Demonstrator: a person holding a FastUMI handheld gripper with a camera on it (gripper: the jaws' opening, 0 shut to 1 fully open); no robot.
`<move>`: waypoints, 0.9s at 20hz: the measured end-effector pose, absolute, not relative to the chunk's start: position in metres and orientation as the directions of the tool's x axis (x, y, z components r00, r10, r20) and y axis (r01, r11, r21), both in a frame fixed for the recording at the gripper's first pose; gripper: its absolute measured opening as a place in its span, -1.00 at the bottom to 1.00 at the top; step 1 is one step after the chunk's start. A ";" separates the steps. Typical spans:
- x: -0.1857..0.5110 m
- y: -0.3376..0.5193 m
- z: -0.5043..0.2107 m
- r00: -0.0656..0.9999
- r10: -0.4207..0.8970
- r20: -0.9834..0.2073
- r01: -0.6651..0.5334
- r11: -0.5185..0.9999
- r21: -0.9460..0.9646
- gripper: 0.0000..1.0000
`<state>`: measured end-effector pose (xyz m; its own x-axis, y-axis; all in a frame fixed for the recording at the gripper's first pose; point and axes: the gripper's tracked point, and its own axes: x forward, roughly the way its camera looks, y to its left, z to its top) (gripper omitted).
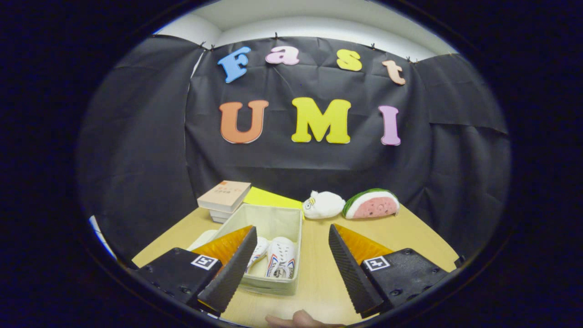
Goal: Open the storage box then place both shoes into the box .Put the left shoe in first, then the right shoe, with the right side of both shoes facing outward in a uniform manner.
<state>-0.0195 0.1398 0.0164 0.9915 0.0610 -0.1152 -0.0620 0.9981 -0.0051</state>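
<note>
Now, worktop (319, 255): tan wood, black cloth walls.
Box (291, 228): open, both shoes (273, 257) inside.
Writing: book (224, 195) label illegible.
Gripper (291, 262): fingers apart, holding nothing.

We looked forward from the gripper (291, 259), just above and near the open storage box (273, 223), angled slightly down across the table (410, 232). The box sat close ahead between the spread fingers (237, 269), with the booth wall well beyond it.

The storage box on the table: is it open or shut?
Open: the storage box shows two white shoes inside, its yellow lid behind; open gripper empty.
</note>
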 end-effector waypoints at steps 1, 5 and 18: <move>-0.026 0.134 0.019 0.993 0.062 -0.098 -0.062 0.998 0.001 1.00; -0.053 0.106 0.029 0.998 0.044 -0.042 -0.042 0.998 0.041 1.00; -0.073 0.044 0.011 0.999 0.037 -0.006 -0.036 0.997 0.072 1.00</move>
